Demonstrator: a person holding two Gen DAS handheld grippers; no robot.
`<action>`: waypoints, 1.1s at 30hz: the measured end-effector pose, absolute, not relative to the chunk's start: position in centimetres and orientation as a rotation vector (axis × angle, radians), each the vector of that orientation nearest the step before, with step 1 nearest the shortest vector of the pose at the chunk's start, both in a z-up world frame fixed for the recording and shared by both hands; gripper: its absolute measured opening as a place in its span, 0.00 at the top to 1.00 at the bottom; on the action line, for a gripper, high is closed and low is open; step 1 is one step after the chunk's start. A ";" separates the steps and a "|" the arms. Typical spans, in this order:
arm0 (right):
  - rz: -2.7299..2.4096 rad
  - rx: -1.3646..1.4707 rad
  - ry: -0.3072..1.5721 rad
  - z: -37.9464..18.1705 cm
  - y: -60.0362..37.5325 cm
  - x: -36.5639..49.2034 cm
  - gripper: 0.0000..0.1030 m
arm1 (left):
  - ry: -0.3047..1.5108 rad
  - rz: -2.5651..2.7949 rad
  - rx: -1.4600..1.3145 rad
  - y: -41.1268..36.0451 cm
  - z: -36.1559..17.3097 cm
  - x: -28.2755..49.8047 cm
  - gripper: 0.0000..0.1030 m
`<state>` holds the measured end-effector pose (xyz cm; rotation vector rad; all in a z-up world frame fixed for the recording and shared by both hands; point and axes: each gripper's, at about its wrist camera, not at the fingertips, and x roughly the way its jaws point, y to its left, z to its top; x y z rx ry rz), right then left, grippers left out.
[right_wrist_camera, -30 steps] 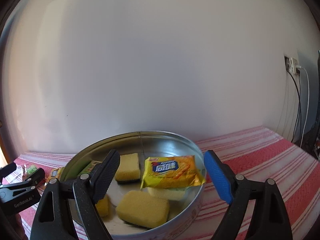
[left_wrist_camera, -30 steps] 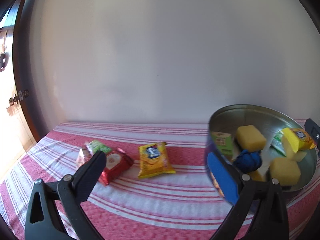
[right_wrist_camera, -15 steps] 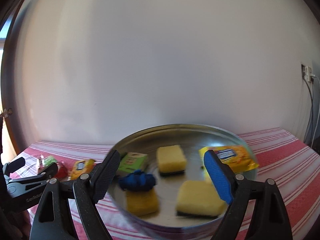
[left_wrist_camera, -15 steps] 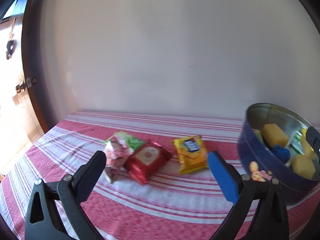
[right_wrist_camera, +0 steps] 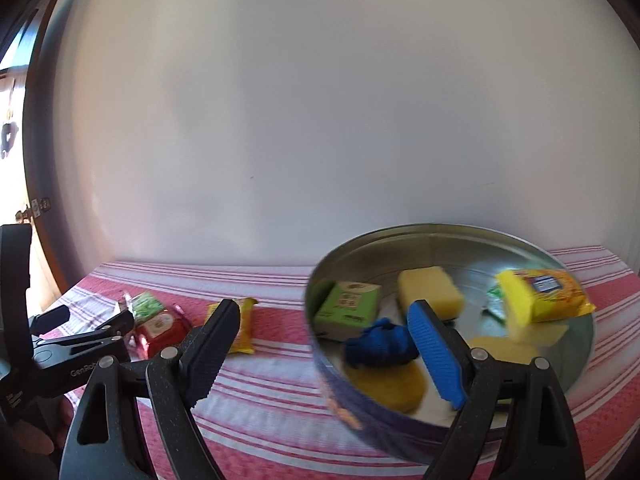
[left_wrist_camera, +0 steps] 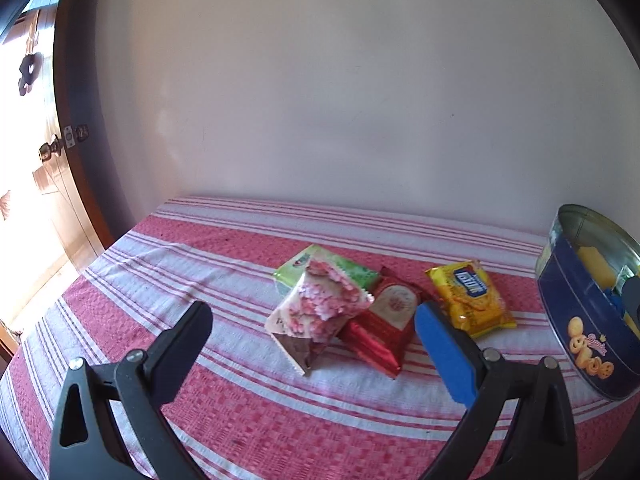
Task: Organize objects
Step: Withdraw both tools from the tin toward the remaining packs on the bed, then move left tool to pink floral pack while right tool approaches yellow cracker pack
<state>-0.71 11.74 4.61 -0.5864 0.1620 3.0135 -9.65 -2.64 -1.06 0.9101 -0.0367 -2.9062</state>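
Note:
A round blue cookie tin (right_wrist_camera: 440, 236) stands on the red striped cloth and holds yellow sponges (right_wrist_camera: 430, 290), a green box (right_wrist_camera: 348, 310), a blue cloth ball (right_wrist_camera: 380, 346) and a yellow snack pack (right_wrist_camera: 544, 294). The tin also shows at the right edge of the left wrist view (left_wrist_camera: 576, 320). On the cloth lie a pink floral packet (left_wrist_camera: 316, 312), a green packet (left_wrist_camera: 340, 268), a red packet (left_wrist_camera: 384, 328) and a yellow biscuit pack (left_wrist_camera: 470, 298). My left gripper (left_wrist_camera: 312, 344) is open and empty just before the packets. My right gripper (right_wrist_camera: 324, 344) is open and empty over the tin's left rim.
A pale wall rises behind the table. A wooden door with a knob (left_wrist_camera: 50, 152) stands at the far left. The cloth's left edge (left_wrist_camera: 60, 300) drops off towards the door. The left gripper's body (right_wrist_camera: 72, 348) shows at the left of the right wrist view.
The left gripper has swung left, from the tin to the loose packets. The right gripper has swung left too, so the tin now sits right of centre in its view.

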 end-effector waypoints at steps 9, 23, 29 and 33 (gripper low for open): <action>3.059 -0.689 0.139 3.9 8.6 -2.8 0.15 | -0.010 -2.846 1.061 -4.3 -2.4 -12.8 0.00; 3.084 -0.806 0.119 3.5 6.7 -3.9 0.15 | 0.297 -2.750 1.301 -9.0 -5.1 -15.5 0.30; 3.101 -0.869 0.110 3.2 5.4 -4.7 0.15 | 0.356 -2.763 1.274 -9.9 -5.0 -15.1 0.69; 3.112 -0.918 0.089 3.0 4.4 -5.6 0.15 | 0.405 -2.764 1.272 -10.6 -5.0 -15.0 0.76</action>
